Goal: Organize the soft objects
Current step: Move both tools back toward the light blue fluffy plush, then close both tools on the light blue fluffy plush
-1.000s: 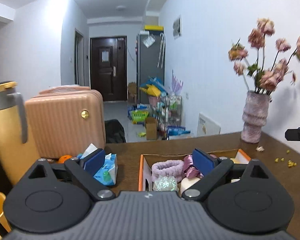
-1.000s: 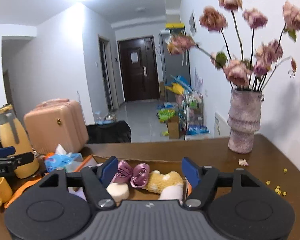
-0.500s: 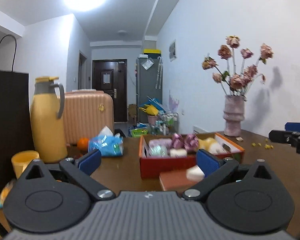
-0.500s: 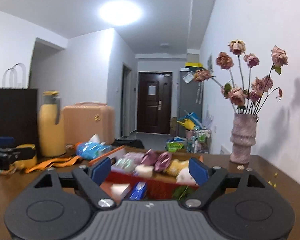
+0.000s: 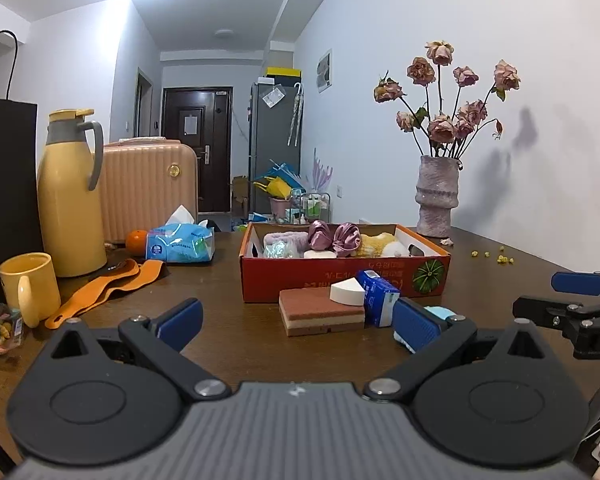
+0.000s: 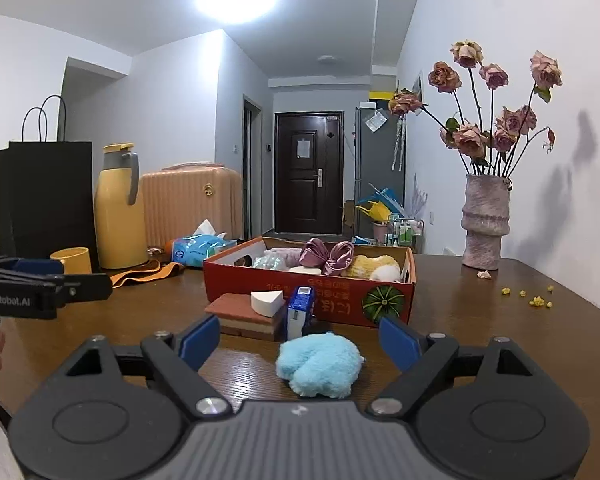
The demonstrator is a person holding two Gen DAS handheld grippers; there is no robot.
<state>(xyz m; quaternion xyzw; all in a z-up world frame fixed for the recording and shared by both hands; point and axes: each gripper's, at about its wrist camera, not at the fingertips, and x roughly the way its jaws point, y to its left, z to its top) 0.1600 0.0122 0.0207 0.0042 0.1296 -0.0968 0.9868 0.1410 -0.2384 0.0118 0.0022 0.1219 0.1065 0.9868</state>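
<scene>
The left claw (image 5: 296, 322) is held wide open and empty over the brown wooden table (image 5: 228, 344). A brown layered rectangular sponge (image 5: 320, 314) lies before the red cardboard box (image 6: 284, 284) of soft things. The right claw (image 6: 300, 338) is spread around a fluffy light-blue cloth (image 6: 320, 364), untouched.

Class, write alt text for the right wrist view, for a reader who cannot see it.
The open right gripper frames a fluffy blue puff lying on a brown table, untouched. Behind it lie a layered sponge bearing a white wedge, a small blue carton, and a red box of soft items.
</scene>
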